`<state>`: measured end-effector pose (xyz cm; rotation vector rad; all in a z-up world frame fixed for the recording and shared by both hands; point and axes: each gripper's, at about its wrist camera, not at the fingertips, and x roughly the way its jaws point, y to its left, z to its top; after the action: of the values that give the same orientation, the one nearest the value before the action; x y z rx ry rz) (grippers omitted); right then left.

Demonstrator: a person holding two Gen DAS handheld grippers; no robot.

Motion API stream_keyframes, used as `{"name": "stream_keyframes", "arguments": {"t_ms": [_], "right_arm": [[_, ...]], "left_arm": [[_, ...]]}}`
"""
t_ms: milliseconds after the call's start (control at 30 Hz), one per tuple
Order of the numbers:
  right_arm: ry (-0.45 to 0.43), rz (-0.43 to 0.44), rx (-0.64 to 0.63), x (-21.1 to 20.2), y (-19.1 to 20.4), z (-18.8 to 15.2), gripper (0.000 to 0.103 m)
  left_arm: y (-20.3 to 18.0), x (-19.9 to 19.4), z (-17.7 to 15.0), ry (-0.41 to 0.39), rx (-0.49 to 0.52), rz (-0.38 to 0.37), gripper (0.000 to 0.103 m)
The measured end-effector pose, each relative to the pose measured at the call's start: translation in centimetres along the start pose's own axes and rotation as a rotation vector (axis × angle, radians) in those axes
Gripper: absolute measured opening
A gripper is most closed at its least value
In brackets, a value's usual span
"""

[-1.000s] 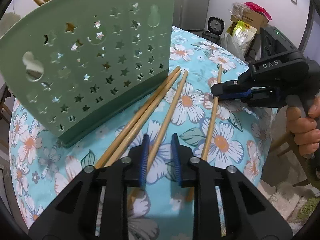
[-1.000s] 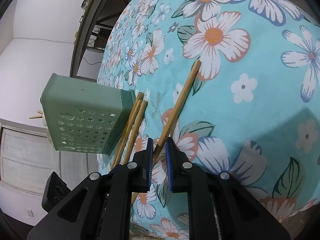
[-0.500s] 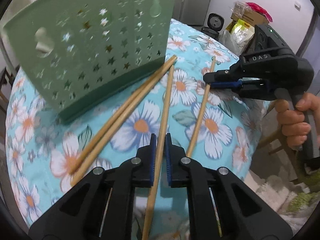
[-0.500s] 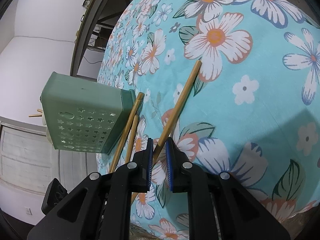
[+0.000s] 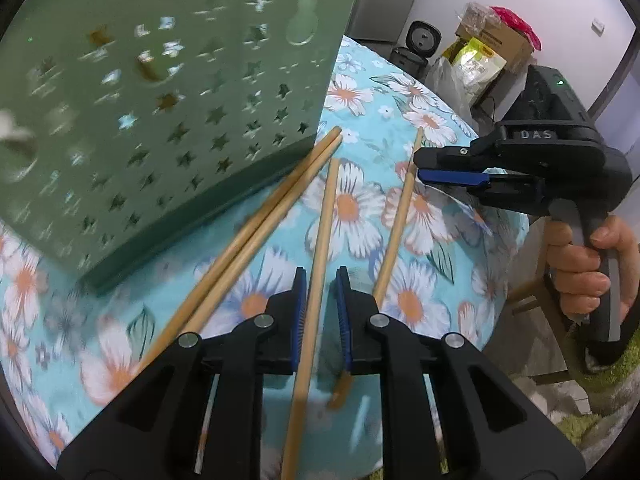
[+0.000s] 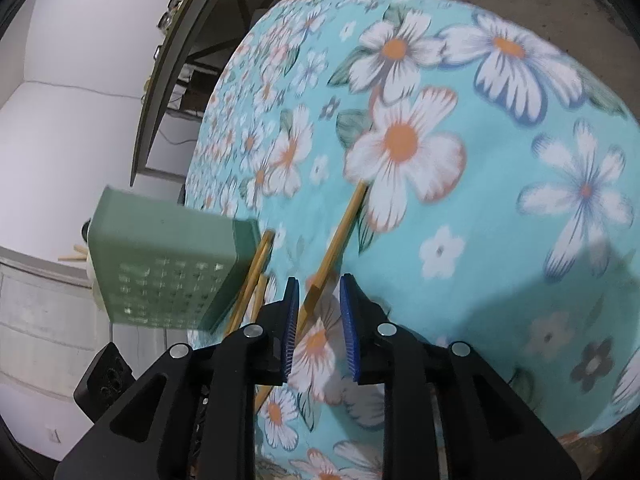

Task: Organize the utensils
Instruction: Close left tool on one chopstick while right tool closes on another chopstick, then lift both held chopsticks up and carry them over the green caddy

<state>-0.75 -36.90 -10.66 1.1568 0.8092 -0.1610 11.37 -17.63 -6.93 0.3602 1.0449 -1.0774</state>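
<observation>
Chopstick [image 5: 320, 256] lies long-ways between the left gripper's [image 5: 321, 280] slightly open jaws, pointing ahead; they are opening a little.

4 wood chopsticks [image 5: 320, 236] flat on cloth beside green holder [image 5: 168, 112].

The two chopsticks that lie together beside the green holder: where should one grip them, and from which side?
Grip the chopsticks near their middle, from above, closing across both shafts. They lie flat and side by side on the cloth, so one pinch may take both. Their far tips sit close against the holder, leaving little room there.
</observation>
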Motion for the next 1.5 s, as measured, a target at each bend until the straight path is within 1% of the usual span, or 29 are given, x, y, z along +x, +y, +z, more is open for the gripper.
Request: {"name": "stream_keyframes", "arguments": {"t_ms": [67, 200, 300, 467, 533, 633, 767, 833, 867, 933, 1033, 1133, 1233, 1267, 1400, 1500], "right_arm": [[-0.012, -0.005, 0.012, -0.1, -0.2, 0.8, 0.023], [-0.037, -0.013, 0.046, -0.1, -0.6, 1.9, 0.023], [-0.056, -0.022, 0.062, 0.0, -0.7, 2.6, 0.023], [-0.075, -0.036, 0.054, 0.6, -0.4, 2.8, 0.023], [-0.085, -0.048, 0.041, 0.7, -0.3, 2.6, 0.020], [-0.096, -0.060, 0.038, 0.7, -0.5, 2.5, 0.011], [-0.097, -0.042, 0.022, 0.3, -0.6, 2.4, 0.012], [-0.106, -0.005, 0.011, -0.3, -0.2, 2.3, 0.010], [-0.117, 0.015, -0.002, -0.7, 0.2, 2.3, 0.010], [-0.141, 0.024, -0.040, -1.7, 1.2, 2.2, 0.010], [-0.176, 0.040, -0.109, -3.6, 3.1, 1.9, 0.008], [-0.221, 0.029, -0.215, -5.6, 5.9, 1.3, 0.008], [-0.260, 0.017, -0.308, -7.5, 8.3, 0.5, 0.007], [-0.271, 0.014, -0.333, -7.9, 8.9, 0.4, 0.007], [-0.321, -0.004, -0.437, -9.6, 11.7, -0.7, 0.006], [-0.347, -0.023, -0.485, -10.3, 13.1, -1.1, 0.006]], "left_arm": [[0.1, 0.8, 1.0, 0.005, -0.005, -0.011, 0.014], [-0.2, 2.4, 2.8, 0.008, -0.008, -0.009, 0.014], [-0.4, 3.3, 3.7, -0.003, -0.034, -0.024, 0.014], [-0.8, 4.0, 4.1, -0.046, -0.063, -0.022, 0.014], [-1.1, 4.2, 4.2, -0.060, -0.066, -0.012, 0.014], [-2.0, 4.4, 4.2, -0.080, -0.053, 0.023, 0.014], [-2.9, 4.4, 4.1, -0.097, -0.045, 0.058, 0.009], [-2.9, 4.1, 4.1, -0.098, -0.055, 0.052, 0.008], [-2.9, 3.7, 4.1, -0.089, -0.059, 0.068, 0.008], [-2.7, 2.8, 4.0, -0.101, -0.064, 0.056, 0.007], [-3.0, 0.5, 3.9, -0.150, -0.066, 0.039, 0.007], [-3.0, -2.0, 3.8, -0.201, -0.075, 0.017, 0.007], [-2.4, -5.4, 3.8, -0.274, -0.090, 0.000, 0.007], [-2.2, -7.0, 3.8, -0.310, -0.097, -0.003, 0.007], [-0.5, -12.0, 3.6, -0.406, -0.135, -0.027, 0.007], [0.2, -16.2, 3.5, -0.499, -0.128, -0.004, 0.007]]}}
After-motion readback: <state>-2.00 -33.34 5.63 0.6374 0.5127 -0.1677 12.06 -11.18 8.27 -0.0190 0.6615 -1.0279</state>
